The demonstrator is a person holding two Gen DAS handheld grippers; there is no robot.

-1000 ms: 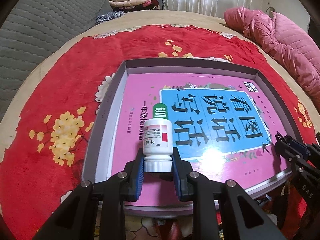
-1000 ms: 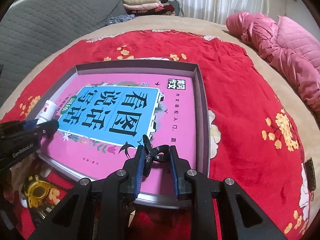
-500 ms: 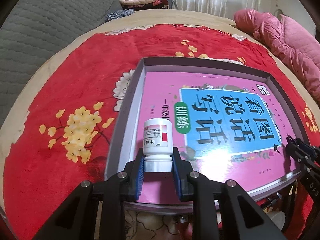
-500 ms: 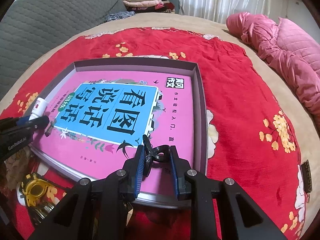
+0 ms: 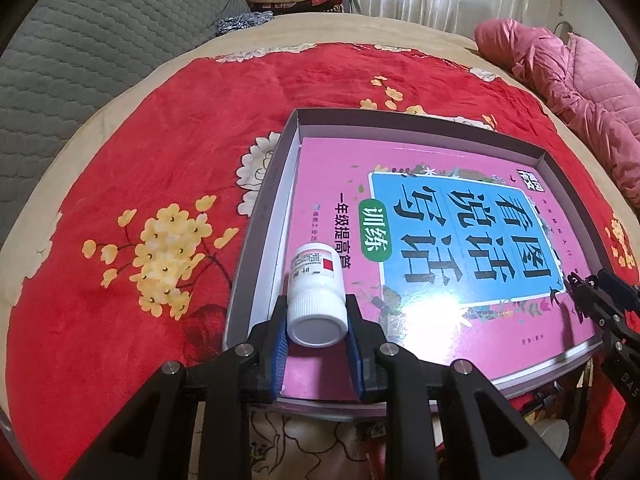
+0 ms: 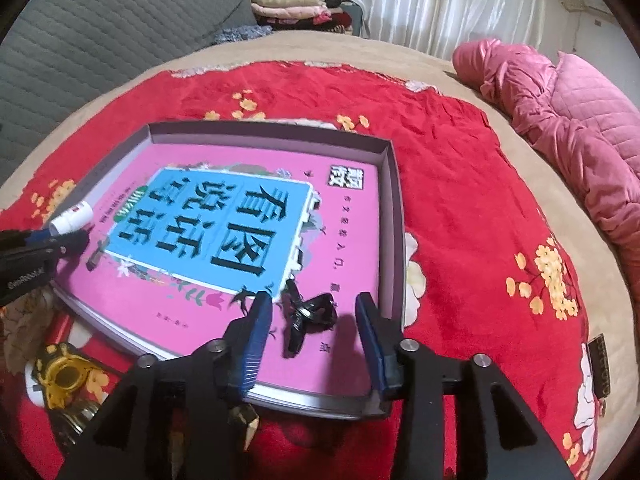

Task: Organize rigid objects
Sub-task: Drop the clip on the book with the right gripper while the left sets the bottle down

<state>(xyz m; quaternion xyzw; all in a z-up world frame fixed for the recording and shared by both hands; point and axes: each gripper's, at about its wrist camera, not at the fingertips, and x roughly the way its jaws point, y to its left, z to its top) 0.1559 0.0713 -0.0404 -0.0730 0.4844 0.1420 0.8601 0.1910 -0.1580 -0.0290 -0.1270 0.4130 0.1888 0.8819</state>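
Observation:
A shallow grey tray (image 5: pixel 272 208) on the red flowered blanket holds a pink book (image 5: pixel 440 240) with a blue title panel. My left gripper (image 5: pixel 316 320) is shut on the cap of a white pill bottle (image 5: pixel 316 280), held over the tray's near left corner. In the right wrist view that bottle (image 6: pixel 72 218) and the left gripper (image 6: pixel 40 244) show at the far left. My right gripper (image 6: pixel 314 320) has its jaws opening. A black clip (image 6: pixel 308 312) lies on the book (image 6: pixel 248 220) between the fingers, free of both pads, near the tray's right wall (image 6: pixel 394 220).
A yellow and black object (image 6: pixel 64 376) lies on the blanket off the tray's near left edge. A pink padded jacket (image 6: pixel 580 120) is heaped at the right. Folded clothes (image 6: pixel 292 4) and a grey quilted sofa (image 6: pixel 100 40) stand at the back. A small dark tag (image 6: pixel 598 364) lies at the right.
The right jaws have spread apart and the black clip, gripped before, now lies loose on the book. The left gripper has shifted left with the bottle toward the tray's corner.

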